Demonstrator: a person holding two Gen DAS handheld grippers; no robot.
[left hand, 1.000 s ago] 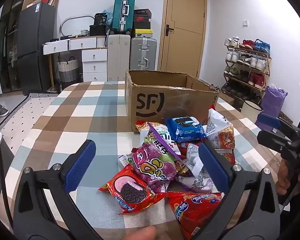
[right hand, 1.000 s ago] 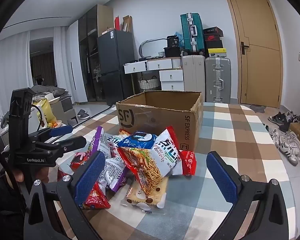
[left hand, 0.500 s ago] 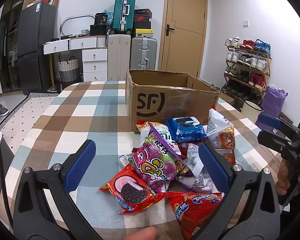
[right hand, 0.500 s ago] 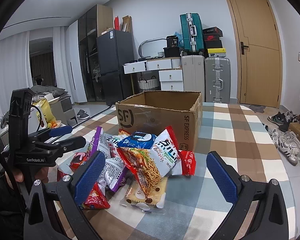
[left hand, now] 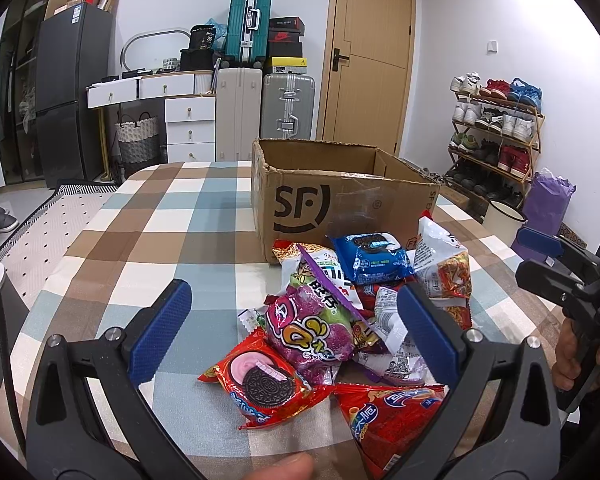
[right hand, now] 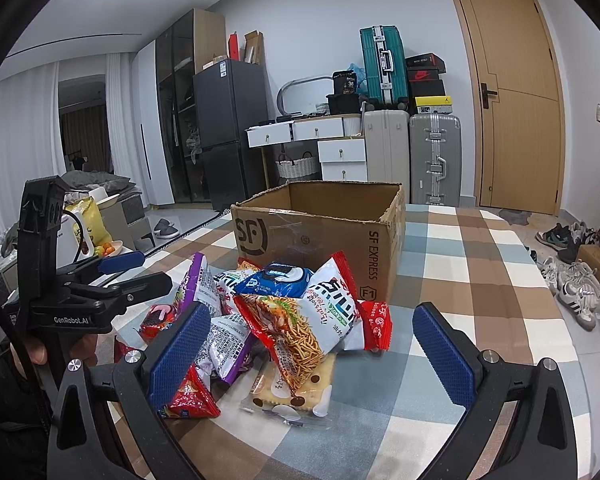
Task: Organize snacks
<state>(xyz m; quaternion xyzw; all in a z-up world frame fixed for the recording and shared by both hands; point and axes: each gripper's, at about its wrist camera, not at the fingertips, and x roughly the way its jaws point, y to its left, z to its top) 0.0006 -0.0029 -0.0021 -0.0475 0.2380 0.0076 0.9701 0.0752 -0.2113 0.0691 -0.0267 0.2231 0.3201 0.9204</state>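
Snack pile before an open cardboard box on the checked counter

The left hand-held gripper [left hand: 294, 328] stands wide open at 6 o'clock, holding nothing, above a red cookie packet [left hand: 260, 380] and a purple candy bag [left hand: 312, 330]. A blue cookie packet [left hand: 372, 258] lies near the cardboard box [left hand: 340, 196] at 12 o'clock. The right hand-held gripper [left hand: 540, 256] shows at 3 o'clock.

The cardboard box [left hand: 340, 196] hides its own floor behind its near wall. Lower packets in the snack pile [right hand: 284, 320] lie mostly buried under others, and the red packet [left hand: 392, 416] is partly covered by a blue finger pad [left hand: 428, 332].
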